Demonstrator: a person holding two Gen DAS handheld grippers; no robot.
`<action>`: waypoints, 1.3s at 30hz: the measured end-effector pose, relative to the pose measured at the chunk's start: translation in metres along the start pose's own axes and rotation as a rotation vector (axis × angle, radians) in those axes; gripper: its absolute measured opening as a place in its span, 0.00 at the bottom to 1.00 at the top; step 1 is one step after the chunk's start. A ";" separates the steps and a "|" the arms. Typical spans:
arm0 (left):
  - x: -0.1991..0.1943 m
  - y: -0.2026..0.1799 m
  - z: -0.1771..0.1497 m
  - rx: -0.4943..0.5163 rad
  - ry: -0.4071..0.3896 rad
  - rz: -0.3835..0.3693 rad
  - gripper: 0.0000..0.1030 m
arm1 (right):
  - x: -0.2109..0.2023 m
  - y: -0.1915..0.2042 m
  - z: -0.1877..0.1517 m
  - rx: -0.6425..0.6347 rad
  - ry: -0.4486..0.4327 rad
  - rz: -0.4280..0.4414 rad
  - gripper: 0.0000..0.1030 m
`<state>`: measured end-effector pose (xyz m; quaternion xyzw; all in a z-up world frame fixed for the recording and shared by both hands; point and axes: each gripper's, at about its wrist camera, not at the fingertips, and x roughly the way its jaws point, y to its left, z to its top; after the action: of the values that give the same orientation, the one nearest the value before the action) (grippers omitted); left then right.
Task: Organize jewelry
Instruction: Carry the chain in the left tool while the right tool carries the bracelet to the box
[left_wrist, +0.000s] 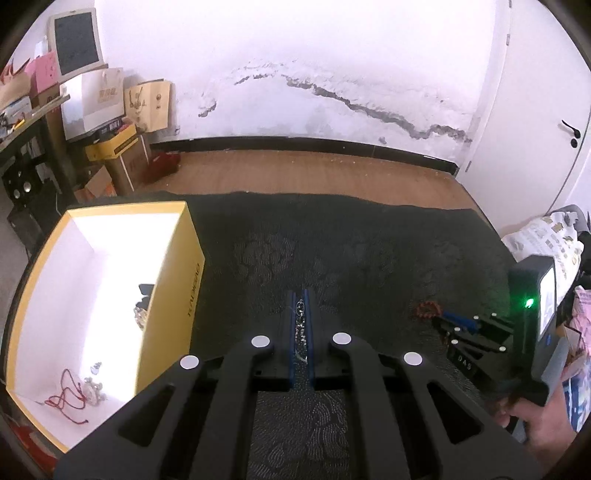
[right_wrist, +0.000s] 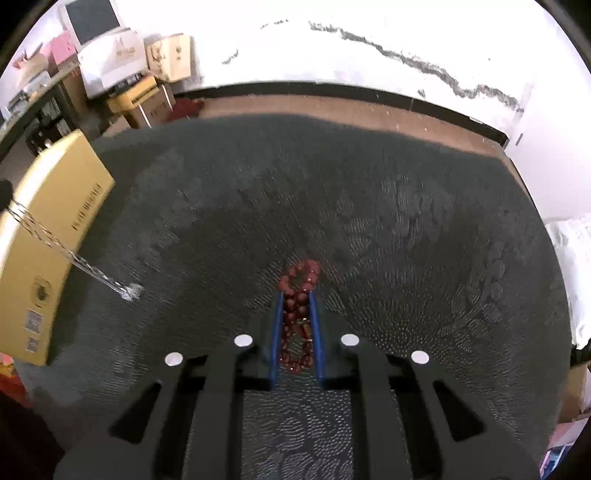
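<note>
My left gripper (left_wrist: 301, 295) is shut on a silver chain (left_wrist: 300, 325) held just above the dark cloth; the chain also shows hanging at the left of the right wrist view (right_wrist: 66, 251). A yellow box (left_wrist: 184, 295) with a white inside stands to its left and holds a red cord (left_wrist: 68, 397) and silver pieces (left_wrist: 92, 387). My right gripper (right_wrist: 297, 293) is closed around a red bead bracelet (right_wrist: 299, 291) on the cloth. In the left wrist view the bracelet (left_wrist: 428, 309) lies at the right gripper's tips.
A dark patterned cloth (left_wrist: 369, 251) covers the table. Behind it are a wooden floor and a cracked white wall. Boxes and bags (left_wrist: 110, 107) are stacked at the far left. A white door (left_wrist: 535, 110) is at the right.
</note>
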<state>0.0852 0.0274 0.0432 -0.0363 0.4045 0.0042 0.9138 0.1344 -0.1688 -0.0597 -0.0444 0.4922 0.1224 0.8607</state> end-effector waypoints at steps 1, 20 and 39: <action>-0.003 0.000 0.001 0.005 -0.004 0.002 0.04 | -0.009 0.004 0.003 -0.004 -0.014 0.008 0.14; -0.107 0.038 0.045 0.012 -0.088 0.046 0.04 | -0.152 0.082 0.042 -0.100 -0.178 0.051 0.14; -0.211 0.133 0.068 -0.040 -0.197 0.174 0.04 | -0.233 0.203 0.073 -0.237 -0.263 0.104 0.14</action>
<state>-0.0113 0.1691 0.2371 -0.0185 0.3141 0.0952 0.9444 0.0302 0.0026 0.1867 -0.1037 0.3591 0.2288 0.8988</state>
